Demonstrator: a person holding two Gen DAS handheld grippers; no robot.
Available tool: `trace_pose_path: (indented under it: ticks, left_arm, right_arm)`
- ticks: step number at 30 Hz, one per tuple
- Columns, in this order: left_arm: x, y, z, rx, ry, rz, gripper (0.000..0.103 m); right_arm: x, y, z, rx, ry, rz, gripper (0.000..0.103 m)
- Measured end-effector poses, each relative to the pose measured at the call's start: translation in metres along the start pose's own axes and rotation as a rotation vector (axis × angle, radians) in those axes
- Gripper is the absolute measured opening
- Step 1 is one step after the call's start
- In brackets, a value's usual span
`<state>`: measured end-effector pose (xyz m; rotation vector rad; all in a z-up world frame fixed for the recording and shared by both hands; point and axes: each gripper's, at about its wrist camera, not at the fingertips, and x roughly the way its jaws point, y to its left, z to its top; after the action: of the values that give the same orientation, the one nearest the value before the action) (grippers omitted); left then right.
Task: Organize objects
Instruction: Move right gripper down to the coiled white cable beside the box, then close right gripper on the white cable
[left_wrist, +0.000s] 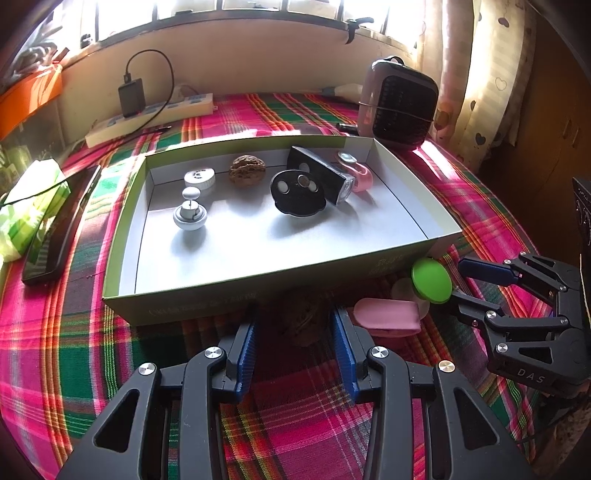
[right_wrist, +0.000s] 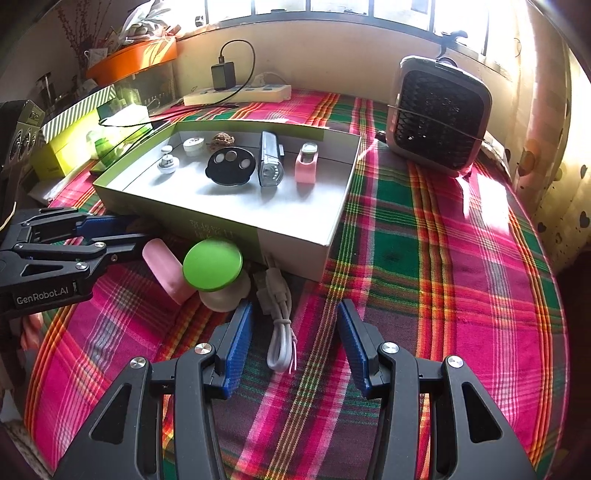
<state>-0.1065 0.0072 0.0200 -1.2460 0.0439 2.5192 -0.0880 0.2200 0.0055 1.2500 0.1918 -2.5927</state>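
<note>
The left gripper (left_wrist: 295, 332) hung with jaws apart over a brown walnut (left_wrist: 303, 317) on the plaid cloth (left_wrist: 92, 350). At twelve o'clock lay the open box (left_wrist: 125, 236); at three o'clock the right gripper (left_wrist: 469, 282) neared a green-capped item (left_wrist: 431, 280).

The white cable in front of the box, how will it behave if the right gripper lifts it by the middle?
The white cable is thin and bundled in loops, so it will probably sag and dangle. It looks light. Its tie seems loose, so loops may slip from the right gripper, whose pads stand apart.
</note>
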Motion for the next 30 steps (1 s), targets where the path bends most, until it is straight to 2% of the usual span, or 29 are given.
trace_pose_path:
  ticks: [11,16,21,30]
  left_arm:
    - [-0.0003,0.0001,0.0002,-0.009,0.000,0.005,0.034]
    - [-0.0006,0.0002,-0.0004,-0.010,0.000,0.008,0.032]
    - [-0.0013,0.0016,-0.0008,-0.011,-0.001,0.013,0.026]
    - [-0.0014,0.0015,-0.0016,-0.011,-0.002,0.012,0.026]
  right_arm:
    - [-0.0014,0.0071,-0.0005,-0.034,-0.008,0.026,0.023]
    - [-0.0017,0.0084,-0.0007,-0.038,-0.008,0.032,0.018]
    - [-0.0018,0.0097,-0.0011,-0.041,-0.008,0.030,0.017]
    - [-0.0025,0.0082,-0.0020,-0.027,-0.009,0.028,0.017]
